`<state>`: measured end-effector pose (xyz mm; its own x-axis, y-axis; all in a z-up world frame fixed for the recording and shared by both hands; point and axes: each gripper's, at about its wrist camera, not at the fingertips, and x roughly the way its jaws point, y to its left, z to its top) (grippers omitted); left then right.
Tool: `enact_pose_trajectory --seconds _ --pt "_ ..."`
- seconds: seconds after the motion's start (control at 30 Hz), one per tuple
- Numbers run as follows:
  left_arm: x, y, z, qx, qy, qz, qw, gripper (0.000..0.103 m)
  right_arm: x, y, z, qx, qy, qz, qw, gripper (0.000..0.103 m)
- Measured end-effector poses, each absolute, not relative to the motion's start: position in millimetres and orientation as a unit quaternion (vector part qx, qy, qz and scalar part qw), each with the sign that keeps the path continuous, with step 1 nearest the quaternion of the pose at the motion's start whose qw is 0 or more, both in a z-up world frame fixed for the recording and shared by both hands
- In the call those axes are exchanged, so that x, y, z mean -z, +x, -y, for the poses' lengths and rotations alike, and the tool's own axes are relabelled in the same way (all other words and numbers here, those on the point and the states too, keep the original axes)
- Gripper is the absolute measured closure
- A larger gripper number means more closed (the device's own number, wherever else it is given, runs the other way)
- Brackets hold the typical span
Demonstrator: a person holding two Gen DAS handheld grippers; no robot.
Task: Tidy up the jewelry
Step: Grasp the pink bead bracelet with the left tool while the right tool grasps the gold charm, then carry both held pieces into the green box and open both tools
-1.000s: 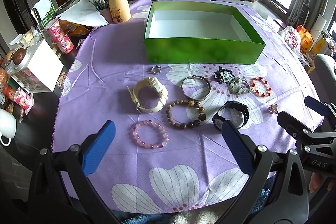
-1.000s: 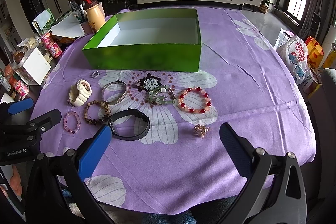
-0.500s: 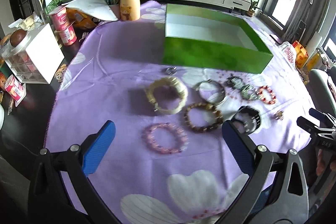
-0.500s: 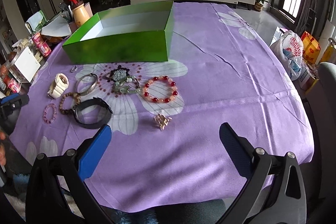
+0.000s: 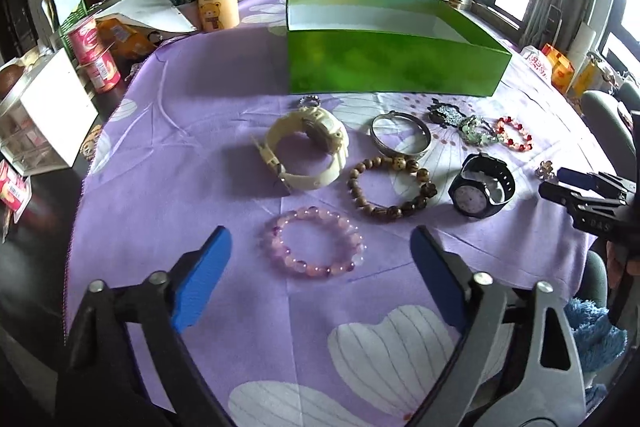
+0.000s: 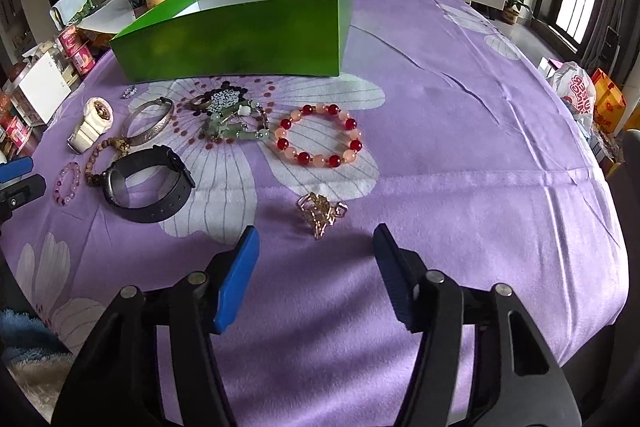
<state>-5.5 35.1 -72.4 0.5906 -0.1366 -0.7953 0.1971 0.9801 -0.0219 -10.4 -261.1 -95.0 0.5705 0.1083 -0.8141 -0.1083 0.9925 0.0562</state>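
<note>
Left wrist view showed the left gripper (image 5: 320,259) spread wide and holding nothing, low over the purple flowered tablecloth (image 5: 180,155). Just ahead at 12 o'clock, between the blue fingertips (image 5: 202,277), lay the pink bead bracelet (image 5: 314,243). Beyond it at 1 o'clock sat the brown wooden bead bracelet (image 5: 390,189), and at 2 o'clock the black watch (image 5: 482,191). Directly past the pink beads at 12 o'clock lay the cream watch (image 5: 306,147), with the silver bangle (image 5: 400,135) to its right. Farthest at 12 to 1 o'clock stood the green box (image 5: 392,65), open-topped.

Right wrist view showed the right gripper (image 6: 316,273) also open, a little narrower, and empty. Just ahead at 12 o'clock lay the gold ornament (image 6: 320,211), apart from both pads. Farther at 12 o'clock lay the red and peach bead bracelet (image 6: 320,137), and at 11 o'clock the jade piece (image 6: 236,125).
</note>
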Motion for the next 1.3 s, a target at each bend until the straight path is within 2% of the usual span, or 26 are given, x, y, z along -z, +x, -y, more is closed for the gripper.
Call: enact_pose_trajectory --seconds 0.13,0.3,0.37,0.43,0.47,0.53,0.67,0.73,0.77,0.93,1.3 --pt "88 1 -37 0.093 0.035 -0.461 0.882 0.028 96 -6 255 -0.069 -0.011 -0.449 0.891 0.049" --pt "95 5 -49 0.089 0.008 -0.475 0.875 0.035 96 -4 253 -0.074 -0.017 -0.442 0.894 0.056" --pt "94 8 -54 0.082 0.001 -0.477 0.875 0.042 97 -3 255 -0.073 -0.016 -0.439 0.895 0.058" --pt "98 13 -56 0.070 0.005 -0.486 0.871 0.057 97 -2 254 -0.072 -0.018 -0.436 0.897 0.059" --pt "101 16 -58 0.065 0.004 -0.493 0.867 0.060 97 -2 253 -0.071 -0.020 -0.435 0.898 0.060" --pt "101 17 -58 0.057 0.013 -0.495 0.867 0.066 97 -1 252 -0.071 -0.022 -0.432 0.899 0.062" --pt "101 19 -53 0.045 0.027 -0.500 0.865 0.072 98 2 250 -0.073 -0.023 -0.428 0.901 0.077" --pt "100 19 -49 0.052 0.029 -0.500 0.864 0.088 98 3 249 -0.071 -0.028 -0.425 0.902 0.079" --pt "100 19 -47 0.055 0.032 -0.499 0.864 0.091 97 4 247 -0.069 -0.031 -0.423 0.903 0.079" --pt "99 19 -50 0.067 0.011 -0.502 0.862 0.096 96 3 249 -0.071 -0.027 -0.421 0.904 0.079" --pt "48 16 -43 0.109 -0.009 -0.449 0.887 0.096 53 -3 248 -0.081 -0.016 -0.376 0.923 0.079"
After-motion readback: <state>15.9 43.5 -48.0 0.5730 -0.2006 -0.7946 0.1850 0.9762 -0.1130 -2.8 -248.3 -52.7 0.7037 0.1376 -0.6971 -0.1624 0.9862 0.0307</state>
